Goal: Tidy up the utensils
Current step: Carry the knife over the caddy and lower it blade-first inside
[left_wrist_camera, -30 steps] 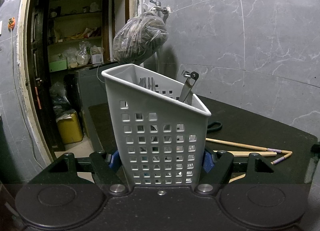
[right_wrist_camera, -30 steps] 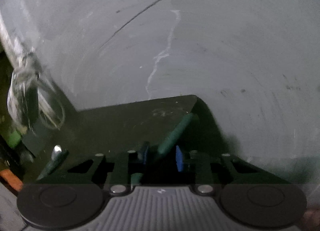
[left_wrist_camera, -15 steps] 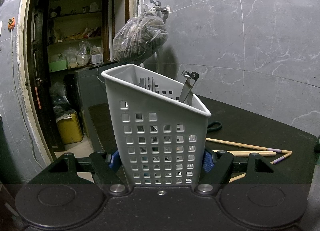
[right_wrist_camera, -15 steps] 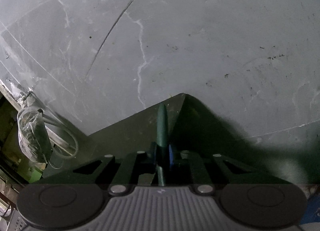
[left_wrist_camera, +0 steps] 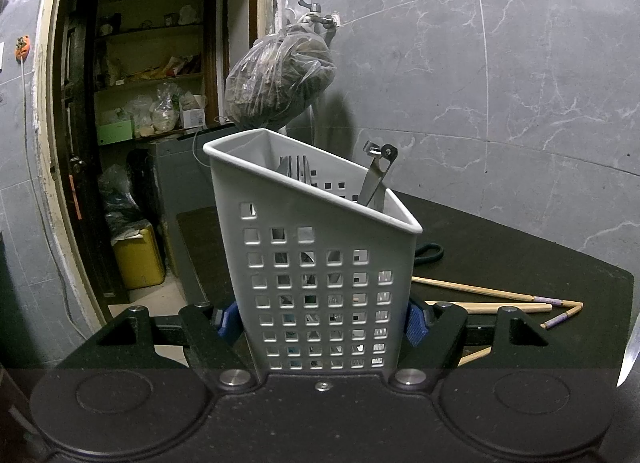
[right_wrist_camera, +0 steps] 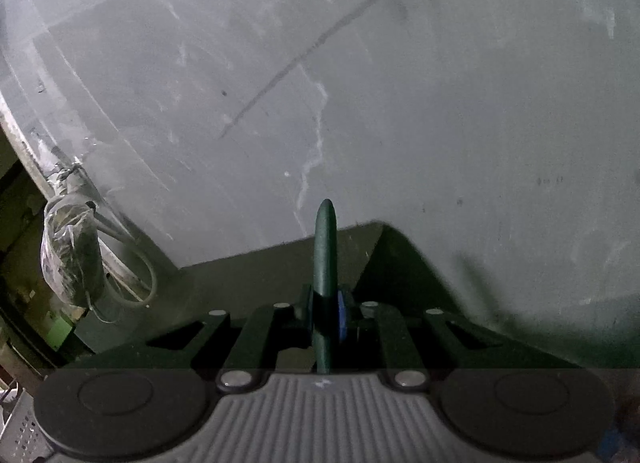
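- Utensil caddy (left_wrist_camera: 320, 283), grey plastic with square holes, stands upright on the dark counter (left_wrist_camera: 500, 247), clamped at its base by the left claw (left_wrist_camera: 320, 323); blue pads (left_wrist_camera: 414, 323) press its two sides.
- Inside the caddy, metal utensils show above the rim: flat handles (left_wrist_camera: 296, 169) toward 11 o'clock and metal tongs (left_wrist_camera: 376, 175) leaning toward 1 o'clock.
- Wooden chopsticks (left_wrist_camera: 488, 295) lie flat on the counter at 3 o'clock of the caddy, well apart from it at their purple-banded tips.
- Right claw (right_wrist_camera: 325, 321) is closed tight on a dark green handle (right_wrist_camera: 325, 247), which points straight toward 12 o'clock, above the counter corner.
- Plastic bag (left_wrist_camera: 280, 79) hangs from a wall tap (left_wrist_camera: 316, 19) at 12 o'clock behind the caddy.
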Tool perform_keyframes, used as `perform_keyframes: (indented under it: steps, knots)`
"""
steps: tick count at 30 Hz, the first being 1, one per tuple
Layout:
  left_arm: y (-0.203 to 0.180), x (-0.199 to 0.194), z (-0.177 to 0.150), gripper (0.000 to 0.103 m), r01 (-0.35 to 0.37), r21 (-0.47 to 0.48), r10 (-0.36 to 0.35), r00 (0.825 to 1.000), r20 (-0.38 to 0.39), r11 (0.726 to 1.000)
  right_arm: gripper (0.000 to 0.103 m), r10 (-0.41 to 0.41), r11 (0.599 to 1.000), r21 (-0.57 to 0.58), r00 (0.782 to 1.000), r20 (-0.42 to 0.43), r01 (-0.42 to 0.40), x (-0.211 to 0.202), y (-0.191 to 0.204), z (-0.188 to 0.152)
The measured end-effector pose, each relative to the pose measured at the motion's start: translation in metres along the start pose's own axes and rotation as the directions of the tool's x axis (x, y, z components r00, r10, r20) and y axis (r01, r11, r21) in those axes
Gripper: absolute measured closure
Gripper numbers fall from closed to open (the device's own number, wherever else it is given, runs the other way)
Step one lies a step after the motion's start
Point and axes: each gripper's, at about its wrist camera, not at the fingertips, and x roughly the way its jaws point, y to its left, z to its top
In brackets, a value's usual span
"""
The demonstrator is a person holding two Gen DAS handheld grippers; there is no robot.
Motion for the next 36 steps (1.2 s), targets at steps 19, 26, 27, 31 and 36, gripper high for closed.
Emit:
perform_keyframes:
  steps: [19, 26, 27, 31, 36]
  knots:
    - [0.0, 0.0, 0.0, 0.027, -0.001, 0.0, 0.001, 1.0, 0.001, 1.0, 0.09, 0.588, 0.802, -0.237, 0.795, 0.152, -0.548, -0.028, 0.138, 0.056]
    - [-0.002, -0.001, 0.0, 0.027, 0.006, 0.001, -0.006, 1.0, -0.001, 1.0, 0.09, 0.796, 0.587, -0.283, 0.604, 0.03, -0.759, -0.026, 0.22, 0.044]
    - [-0.001, -0.001, -0.001, 0.027, 0.008, -0.002, -0.008, 1.0, -0.002, 1.0, 0.09, 0.805, 0.569, -0.295, 0.593, 0.011, -0.768, -0.026, 0.232, 0.04]
    - [-0.003, -0.001, 0.0, 0.027, 0.011, -0.001, -0.011, 1.0, 0.001, 1.0, 0.09, 0.824, 0.516, -0.301, 0.561, -0.08, -0.802, -0.015, 0.267, 0.022]
    - [-0.002, 0.001, -0.001, 0.027, 0.019, -0.002, -0.019, 1.0, 0.006, 1.0, 0.09, 0.81, 0.493, -0.288, 0.554, -0.192, -0.821, -0.005, 0.283, -0.001]
